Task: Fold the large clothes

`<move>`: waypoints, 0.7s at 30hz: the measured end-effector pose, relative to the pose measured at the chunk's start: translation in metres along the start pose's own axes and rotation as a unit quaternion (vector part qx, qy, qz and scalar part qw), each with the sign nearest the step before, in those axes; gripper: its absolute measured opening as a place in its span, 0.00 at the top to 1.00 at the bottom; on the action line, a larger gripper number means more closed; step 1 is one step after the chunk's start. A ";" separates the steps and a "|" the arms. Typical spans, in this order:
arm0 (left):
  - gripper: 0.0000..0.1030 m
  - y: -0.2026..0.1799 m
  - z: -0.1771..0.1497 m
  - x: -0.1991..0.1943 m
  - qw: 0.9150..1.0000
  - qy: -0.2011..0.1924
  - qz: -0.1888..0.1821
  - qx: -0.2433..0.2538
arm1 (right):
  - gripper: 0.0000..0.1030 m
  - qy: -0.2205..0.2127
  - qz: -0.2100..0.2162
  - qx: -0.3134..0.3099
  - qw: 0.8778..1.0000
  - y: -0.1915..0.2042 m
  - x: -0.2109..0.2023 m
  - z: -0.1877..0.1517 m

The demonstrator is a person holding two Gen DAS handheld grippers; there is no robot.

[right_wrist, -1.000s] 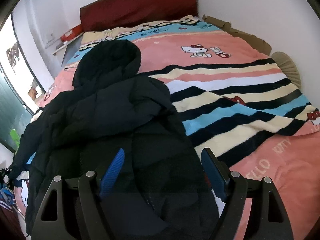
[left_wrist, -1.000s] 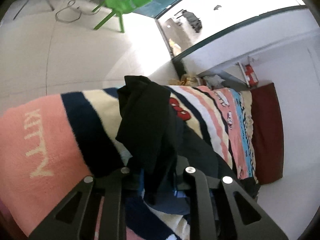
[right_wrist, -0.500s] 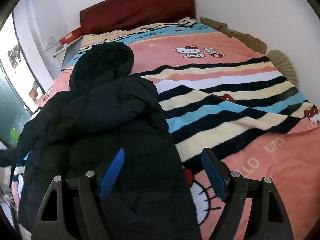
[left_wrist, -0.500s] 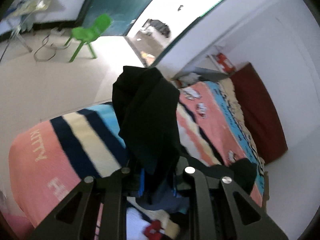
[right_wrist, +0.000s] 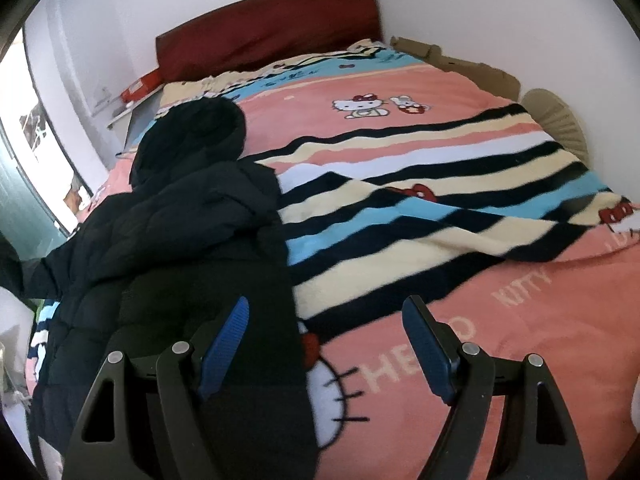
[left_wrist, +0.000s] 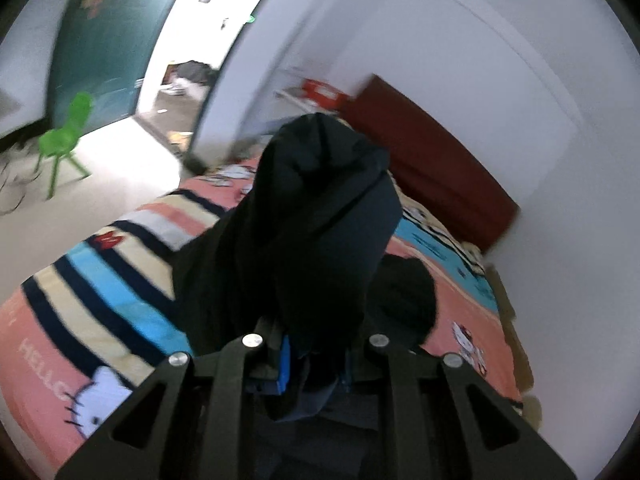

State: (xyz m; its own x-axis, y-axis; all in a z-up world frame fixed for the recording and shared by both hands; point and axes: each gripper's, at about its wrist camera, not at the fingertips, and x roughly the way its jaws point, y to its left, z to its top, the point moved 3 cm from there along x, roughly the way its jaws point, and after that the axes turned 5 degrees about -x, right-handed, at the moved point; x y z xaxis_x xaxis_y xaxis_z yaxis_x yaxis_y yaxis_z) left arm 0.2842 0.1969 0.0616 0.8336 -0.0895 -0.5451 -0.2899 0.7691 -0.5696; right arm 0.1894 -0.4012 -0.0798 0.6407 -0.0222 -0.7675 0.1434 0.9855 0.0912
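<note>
A black hooded puffer jacket (right_wrist: 180, 232) lies on the left side of a bed, its hood (right_wrist: 192, 136) toward the headboard. My left gripper (left_wrist: 314, 356) is shut on a sleeve of the jacket (left_wrist: 320, 216) and holds it up above the bed; the black fabric bulges in front of the camera and hides the fingertips. My right gripper (right_wrist: 324, 340) is open and empty, low over the jacket's lower hem and the blanket.
A pink striped Hello Kitty blanket (right_wrist: 440, 208) covers the bed. A dark red headboard (right_wrist: 264, 28) stands against the white wall. A green chair (left_wrist: 64, 136) stands on the floor beyond the bed's left side, near an open doorway (left_wrist: 176, 80).
My left gripper has swung the held sleeve up and over the bed toward the headboard side. The jacket body has shifted left on the blanket. My right gripper stays open.
</note>
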 end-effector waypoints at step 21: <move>0.84 -0.219 -0.248 0.169 0.963 0.170 -0.014 0.209 | 0.23 0.007 -0.039 0.093 0.995 -0.099 0.003 -0.026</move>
State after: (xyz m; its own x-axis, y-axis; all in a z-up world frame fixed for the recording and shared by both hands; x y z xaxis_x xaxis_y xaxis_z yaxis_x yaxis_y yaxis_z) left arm 0.3713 -0.1435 -0.0585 0.6154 -0.2618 -0.7435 0.0040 0.9443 -0.3292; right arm 0.1579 -0.4942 -0.1079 0.6121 -0.0948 -0.7851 0.3305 0.9326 0.1451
